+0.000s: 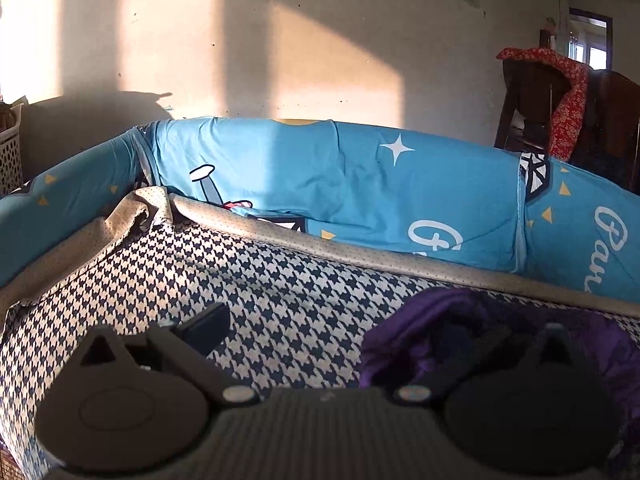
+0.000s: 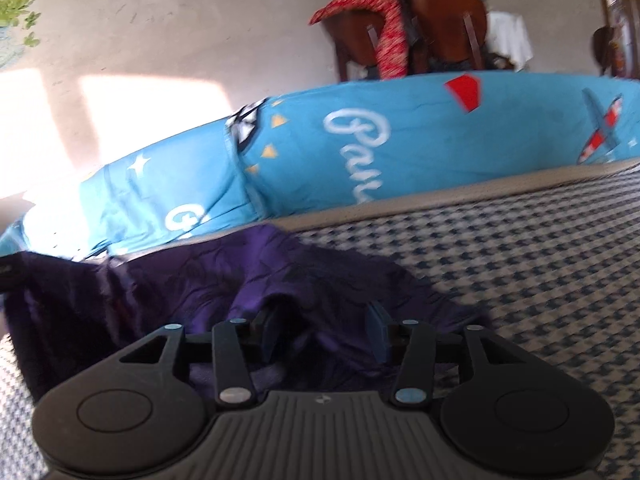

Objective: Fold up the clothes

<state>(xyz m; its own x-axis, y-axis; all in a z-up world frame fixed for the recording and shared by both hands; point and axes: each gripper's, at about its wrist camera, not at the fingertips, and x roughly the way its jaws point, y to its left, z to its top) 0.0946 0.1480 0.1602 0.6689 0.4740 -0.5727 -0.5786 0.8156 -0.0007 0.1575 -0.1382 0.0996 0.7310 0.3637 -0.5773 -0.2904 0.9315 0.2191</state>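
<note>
On the houndstooth bed cover (image 1: 280, 292) we find the purple garment (image 2: 224, 280) lying crumpled in a loose heap, just beside the beige edging (image 1: 360, 256) and the rolled blue quilt (image 1: 320, 184) behind it. We judge it thin, light and limp, perhaps a little slick, so it should slump and slide rather than hold a crease; we would take it by a hem or corner at the outer edge, not in the bunched middle. Our right gripper (image 2: 324, 334) hovers over the heap, its fingers partly apart with cloth beneath and between them but nothing pinched. Our left gripper (image 1: 360, 334) stands wide open and empty, one finger over bare cover, the other dark against the garment's near side. Beyond the quilt, a red patterned cloth (image 2: 390, 40) drapes a wooden chair (image 2: 444, 12).
</note>
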